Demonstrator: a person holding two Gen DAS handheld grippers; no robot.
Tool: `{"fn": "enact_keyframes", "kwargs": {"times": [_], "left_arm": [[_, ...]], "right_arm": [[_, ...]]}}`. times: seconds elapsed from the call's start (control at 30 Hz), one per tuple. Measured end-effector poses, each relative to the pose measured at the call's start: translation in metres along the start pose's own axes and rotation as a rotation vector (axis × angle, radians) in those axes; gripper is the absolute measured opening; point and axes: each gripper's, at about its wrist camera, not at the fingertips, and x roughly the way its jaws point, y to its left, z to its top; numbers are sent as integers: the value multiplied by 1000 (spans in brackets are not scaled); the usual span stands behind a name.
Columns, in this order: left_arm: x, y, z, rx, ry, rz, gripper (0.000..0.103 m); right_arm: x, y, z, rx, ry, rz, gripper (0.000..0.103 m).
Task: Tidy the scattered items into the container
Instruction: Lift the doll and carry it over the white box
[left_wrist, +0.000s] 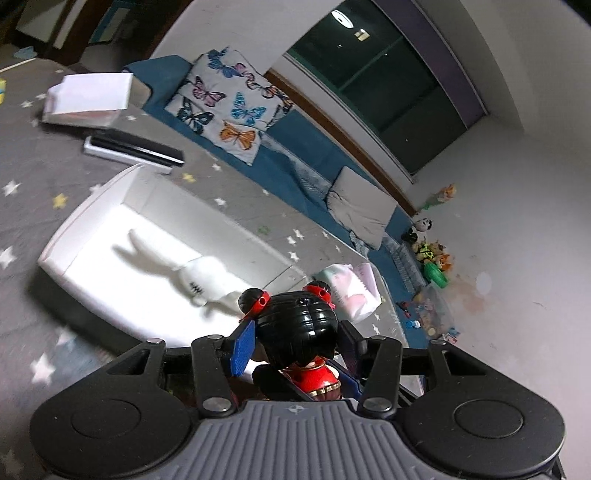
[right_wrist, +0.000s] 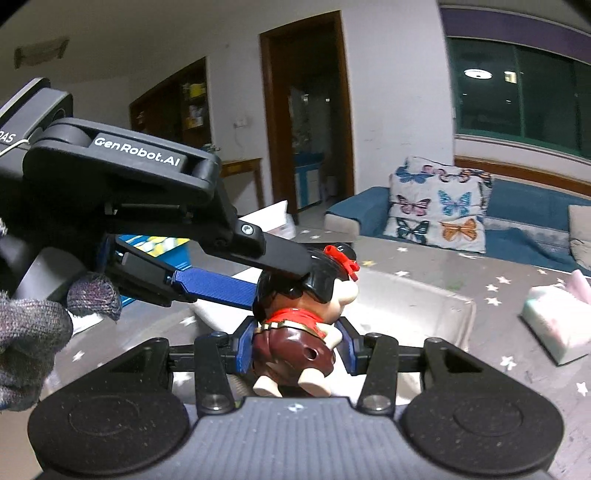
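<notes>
A doll figure with black hair, red hair ties and a red and brown outfit is held in the air by both grippers. My left gripper is shut on its head. My right gripper is shut on its brown body; the left gripper's fingers reach in from the left and clamp the head. Below and beyond lies the white open container with a white plush bunny lying inside. The container's wall also shows in the right wrist view.
A grey star-patterned mat covers the floor. A pastel tissue pack lies right of the container, also seen in the right wrist view. A flat black-and-white box, a white box, a butterfly pillow and a toy pile sit beyond.
</notes>
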Motion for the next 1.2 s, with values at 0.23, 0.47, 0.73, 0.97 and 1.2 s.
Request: {"fn": "enact_keyframes", "kwargs": {"times": [0.23, 0.47, 0.73, 0.97, 1.2], "left_arm": [[43, -3, 20, 32, 27, -22, 51], [80, 9, 30, 26, 67, -26, 51], [104, 26, 31, 11, 97, -25, 50], [117, 36, 30, -8, 123, -19, 50], [126, 41, 26, -5, 141, -3, 50]], "right_arm": [[22, -30, 7, 56, 4, -66, 46], [51, -52, 4, 89, 52, -111, 46], [73, -62, -2, 128, 108, -140, 46], [88, -65, -5, 121, 169, -157, 46], [98, -69, -8, 117, 225, -172, 46]]}}
